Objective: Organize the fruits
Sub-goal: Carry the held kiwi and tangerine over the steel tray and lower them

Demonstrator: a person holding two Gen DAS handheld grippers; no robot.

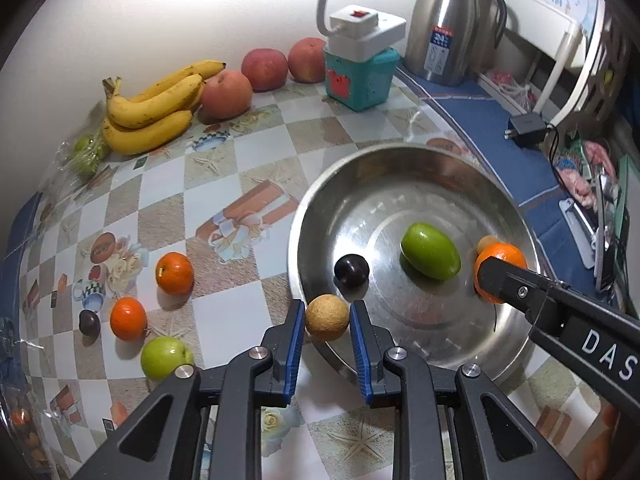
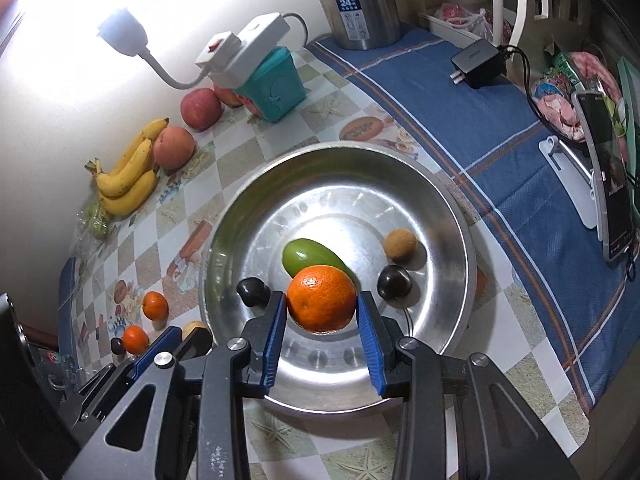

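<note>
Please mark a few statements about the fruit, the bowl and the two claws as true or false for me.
1. The left claw holds a small tan fruit near the rim of the metal bowl. True.
2. The right claw is empty. False: it is shut on an orange over the bowl.
3. A green fruit lies inside the bowl. True.
4. The bananas are in the bowl. False: they lie on the table by the wall, beside the apples.
5. Two oranges sit on the table outside the bowl. True.
</note>
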